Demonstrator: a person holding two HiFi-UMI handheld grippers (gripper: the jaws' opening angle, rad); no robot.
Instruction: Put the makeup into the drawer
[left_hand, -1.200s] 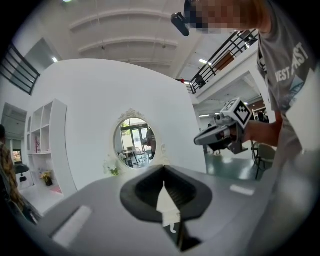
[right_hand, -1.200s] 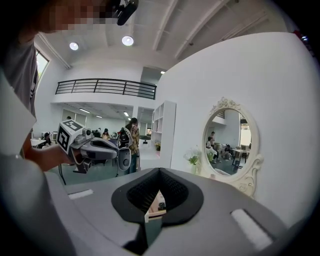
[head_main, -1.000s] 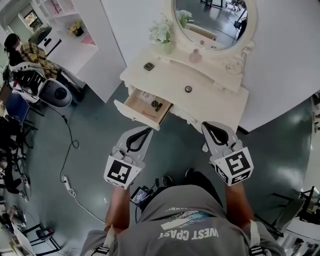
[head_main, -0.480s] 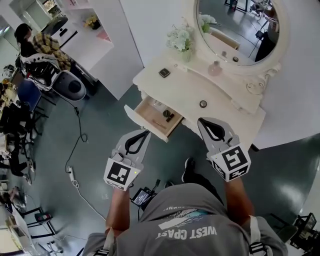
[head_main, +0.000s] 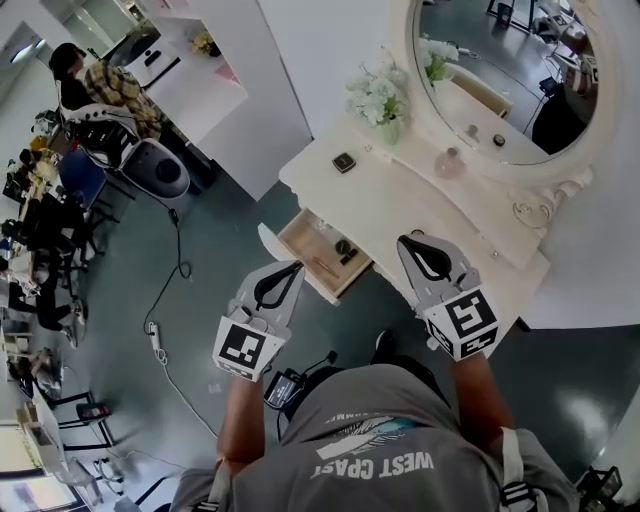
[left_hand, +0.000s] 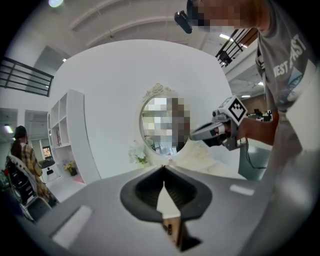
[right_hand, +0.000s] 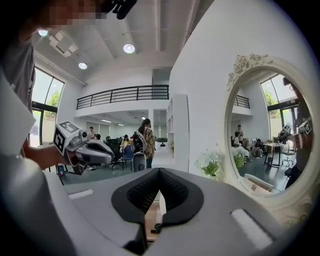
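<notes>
1. The tabletop (head_main: 392, 190) under the round mirror (head_main: 500, 80) fills the upper right of the head view. Nothing is held, so I judge the task to be at its start, with the person closing in on the tabletop.
2. The drawer (head_main: 308, 238) below the tabletop's left part is pulled open. A few small dark items already lie inside, so no opening step is needed.
3. Both forearms reach forward side by side from the person's chest, each tool pointing at the tabletop and tipped a little below level. The left tool (head_main: 290, 270) is clenched on nothing, and its tip shows just at the drawer's front. The right tool (head_main: 410, 242) is also clenched and empty, its tip over the tabletop's near edge.
4. The makeup left out seems to be a dark compact (head_main: 344, 162) near the tabletop's left end and a pink bottle (head_main: 449, 162) by the mirror's foot, both well apart from the tools.
5. Next, I would say, one tool must spread its jaws, reach past the drawer to the compact and pinch it by its edges.
</notes>
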